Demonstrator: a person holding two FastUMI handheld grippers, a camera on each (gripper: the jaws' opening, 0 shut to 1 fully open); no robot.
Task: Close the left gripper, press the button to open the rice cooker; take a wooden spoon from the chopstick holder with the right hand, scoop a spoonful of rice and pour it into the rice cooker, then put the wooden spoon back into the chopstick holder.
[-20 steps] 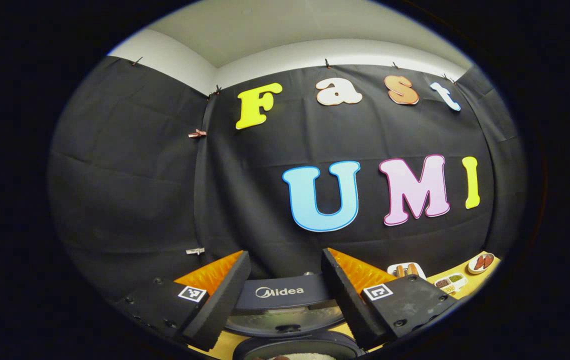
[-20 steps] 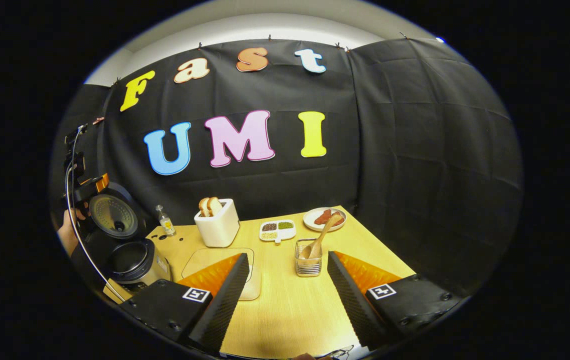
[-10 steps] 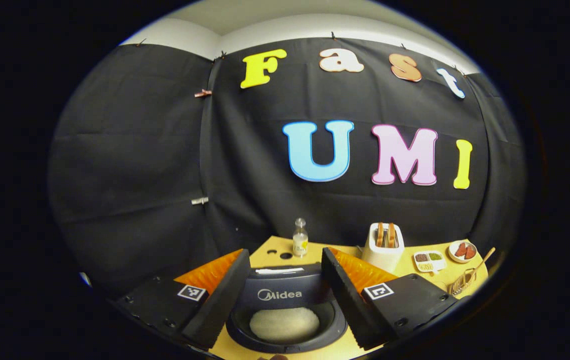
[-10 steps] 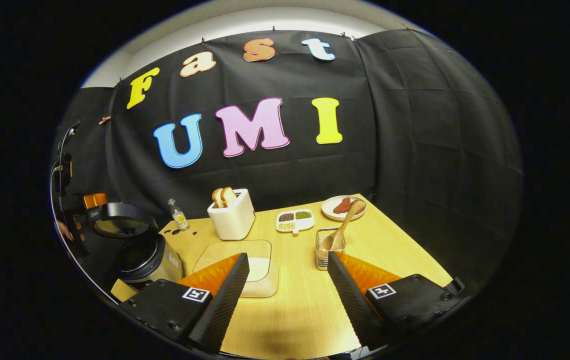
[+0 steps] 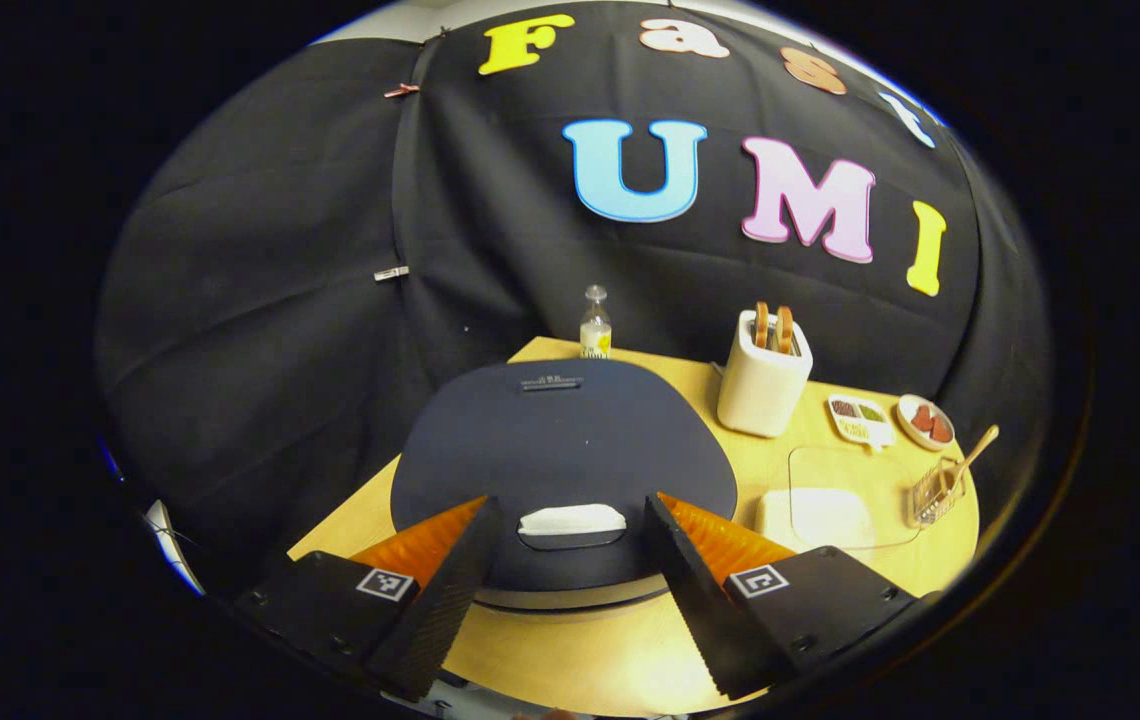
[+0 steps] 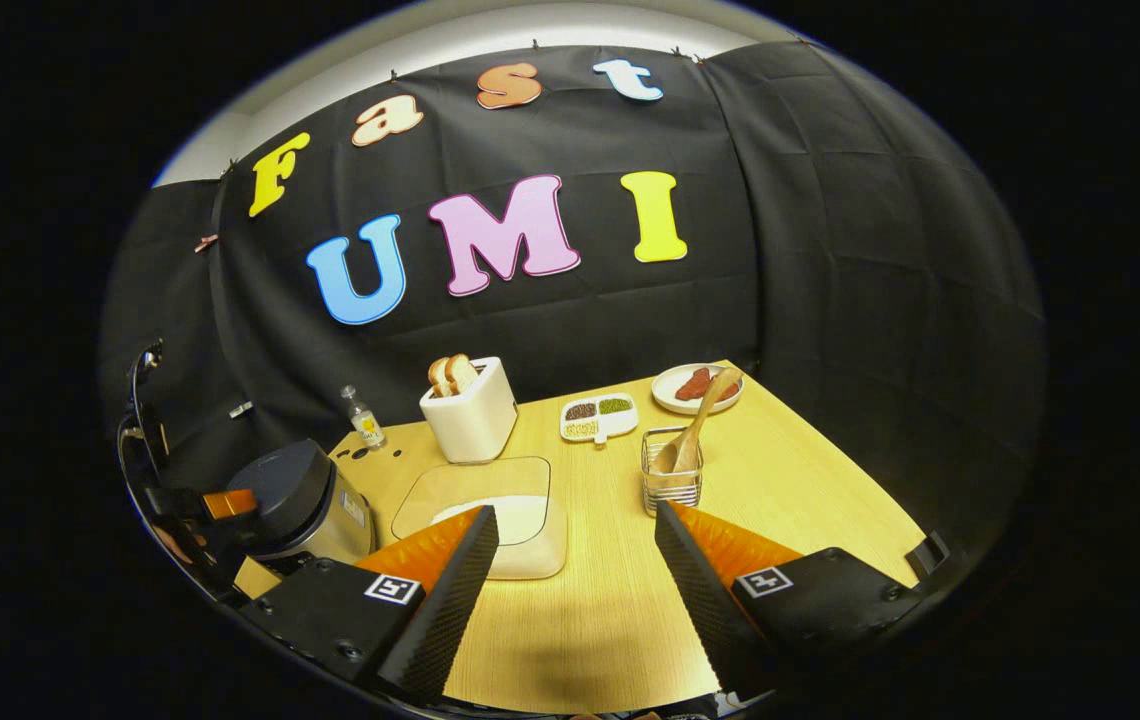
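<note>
The left tongs [image 5: 563, 560] stand wide apart and hold nothing; between their fingers, just ahead, lies the rice cooker [image 5: 564, 455] with its dark lid down flat and its pale button [image 5: 571, 520] at the near edge, right in the gap. A second ago the lid stood upright with the inner plate facing those tongs, half a second ago it was tipped back over a pot showing white rice, and now it is shut.

Beyond the cooker stands a small bottle [image 5: 595, 324] by the booth wall. To the right of the left tongs sit a white toaster [image 5: 763, 380] with bread in it, a divided dish [image 5: 857, 420] of beans, a plate [image 5: 925, 421], a clear tray of rice [image 5: 820, 500], and farthest right the wire chopstick holder [image 5: 933, 491] with the wooden spoon [image 5: 970, 461] leaning in it.

The right tongs [image 6: 575, 580] are also spread wide and empty, hanging over the bare desk [image 6: 590, 620]. Just ahead and a little right of them is the chopstick holder [image 6: 672, 480], the wooden spoon [image 6: 695, 425] propped inside; over the last second it has drawn nearer the gap. The tray of rice [image 6: 490, 515] lies beside their left finger, and the closed cooker [image 6: 302, 500] sits far to the left, with the other tool near it.
</note>
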